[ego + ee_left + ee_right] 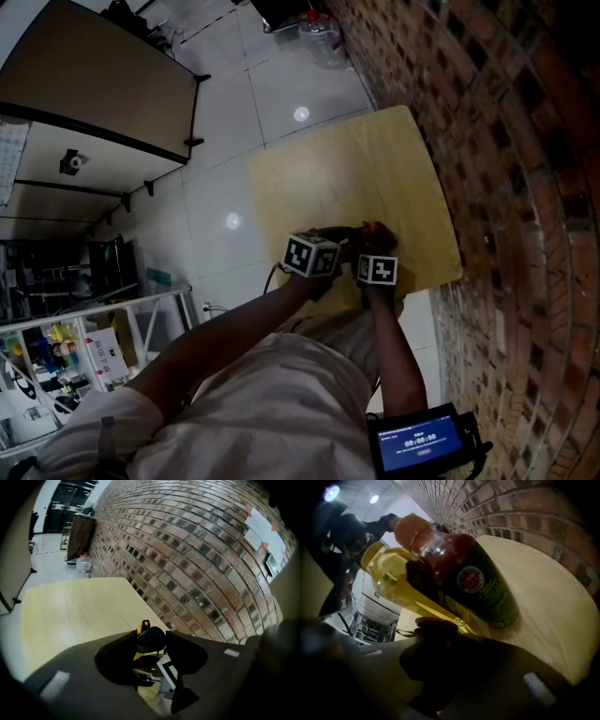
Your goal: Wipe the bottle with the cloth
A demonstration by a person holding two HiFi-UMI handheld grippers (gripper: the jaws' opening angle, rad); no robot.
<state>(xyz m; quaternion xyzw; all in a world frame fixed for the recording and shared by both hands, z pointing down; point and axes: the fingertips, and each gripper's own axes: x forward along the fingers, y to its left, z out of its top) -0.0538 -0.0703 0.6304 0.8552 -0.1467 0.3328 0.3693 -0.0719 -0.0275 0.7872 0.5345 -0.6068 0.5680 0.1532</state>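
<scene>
The bottle [464, 573] stands on the wooden table [347, 169] by the brick wall. It has an orange cap, dark red contents and a green label, and only its cap [371, 228] peeks out in the head view. A yellow cloth [401, 585] lies stretched across its front. The cloth's lower end runs into my right gripper [440, 627], which is shut on it. My left gripper [349, 534] is at the upper left, its tip beside the cap. In the left gripper view, its dark jaws [152, 644] stand apart around a dark round shape and some yellow cloth [139, 630]. Its grip is unclear.
A brick wall [506, 141] runs along the table's right side. Both marker cubes [310, 254] sit close together near the table's front edge. A large water jug [319, 28] stands on the tiled floor beyond the table. Desks and shelves are to the left.
</scene>
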